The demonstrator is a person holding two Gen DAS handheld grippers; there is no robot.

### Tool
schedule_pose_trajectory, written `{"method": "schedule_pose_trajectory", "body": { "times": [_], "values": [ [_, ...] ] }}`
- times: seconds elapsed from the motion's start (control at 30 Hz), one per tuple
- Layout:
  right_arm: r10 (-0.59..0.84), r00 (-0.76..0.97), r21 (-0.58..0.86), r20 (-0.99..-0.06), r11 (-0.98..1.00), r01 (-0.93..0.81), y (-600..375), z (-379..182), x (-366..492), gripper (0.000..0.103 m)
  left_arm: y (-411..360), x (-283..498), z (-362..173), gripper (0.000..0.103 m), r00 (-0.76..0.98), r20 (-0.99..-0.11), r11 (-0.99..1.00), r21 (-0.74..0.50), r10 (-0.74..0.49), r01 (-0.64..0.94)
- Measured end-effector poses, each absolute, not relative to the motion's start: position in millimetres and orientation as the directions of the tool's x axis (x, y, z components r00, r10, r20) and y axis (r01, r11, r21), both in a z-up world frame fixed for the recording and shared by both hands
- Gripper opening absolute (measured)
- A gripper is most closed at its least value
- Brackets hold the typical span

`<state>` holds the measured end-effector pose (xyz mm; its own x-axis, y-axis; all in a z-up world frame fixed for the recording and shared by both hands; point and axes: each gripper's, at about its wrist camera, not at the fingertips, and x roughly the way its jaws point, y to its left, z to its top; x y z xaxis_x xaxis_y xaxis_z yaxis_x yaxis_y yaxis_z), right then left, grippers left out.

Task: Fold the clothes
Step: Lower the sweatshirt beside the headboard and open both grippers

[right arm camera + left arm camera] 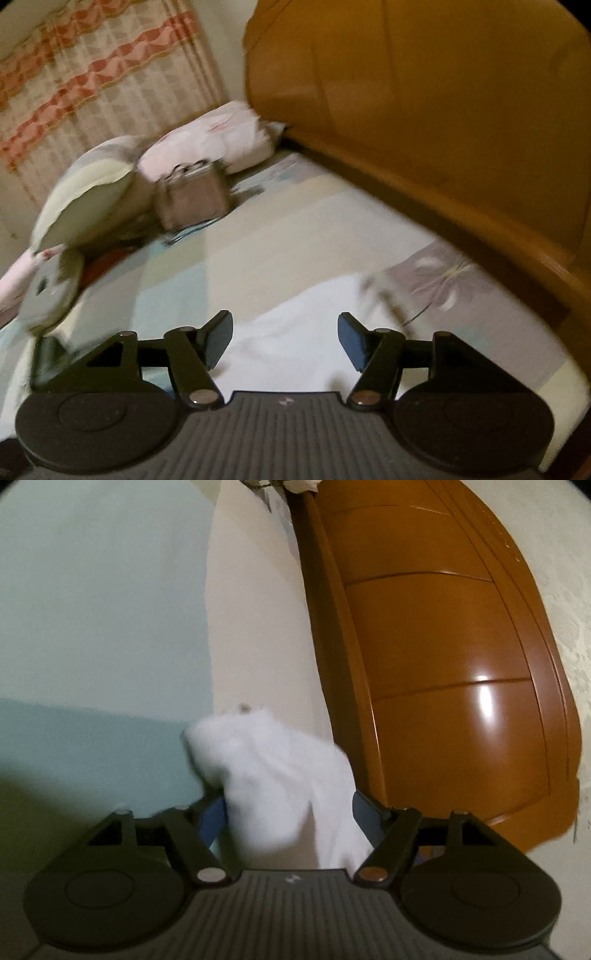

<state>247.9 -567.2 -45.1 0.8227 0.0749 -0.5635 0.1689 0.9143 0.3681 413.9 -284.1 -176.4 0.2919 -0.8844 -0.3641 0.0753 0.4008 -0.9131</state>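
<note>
Soft white cloth [280, 786], blurred and bunched, hangs between the left gripper [290, 812]'s wide-spread jaws; whether the pads press it I cannot tell. The right gripper [284, 339] tilts down over the bed [258, 251], jaws apart and empty, above smooth white fabric [295, 350] near the glossy wooden headboard [443, 129]. Pillows [207, 140] lie at the far edge.

no readable text, labels, brands or numbers, only a tiny blurred mark on each device body
</note>
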Motion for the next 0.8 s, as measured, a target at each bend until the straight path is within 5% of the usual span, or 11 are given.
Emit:
{"method": "schedule_pose_trajectory", "body": {
  "times": [0.2,0.3,0.43,0.57,0.8],
  "values": [
    [0.011,0.769,0.247,-0.639,0.95,0.191,-548.6,-80.3,236.6,0.074,-273.9,407.8,-113.9,0.071,0.345,-0.314,0.424,-0.849,-0.885,0.315],
    [-0.03,0.724,0.174,-0.689,0.963,0.205,-542.3,-97.5,242.3,0.074,-262.3,391.6,-93.1,0.072,0.423,-0.456,0.614,-0.672,-0.783,0.413],
    [-0.068,0.778,0.099,-0.625,0.981,0.165,-527.1,-88.9,247.7,0.079,-246.5,370.2,-87.7,0.072,0.479,-0.595,0.758,-0.421,-0.645,0.498],
    [-0.154,0.738,-0.058,-0.657,0.986,0.155,-516.2,-107.3,265.6,0.093,-259.5,351.3,-95.3,0.075,0.438,-0.662,0.762,-0.333,-0.609,0.555],
    [-0.119,0.775,0.057,-0.621,0.979,0.196,-542.2,-100.7,252.2,0.098,-232.1,294.2,-99.1,0.092,0.449,-0.703,0.743,-0.17,-0.552,0.647]
  ]
}}
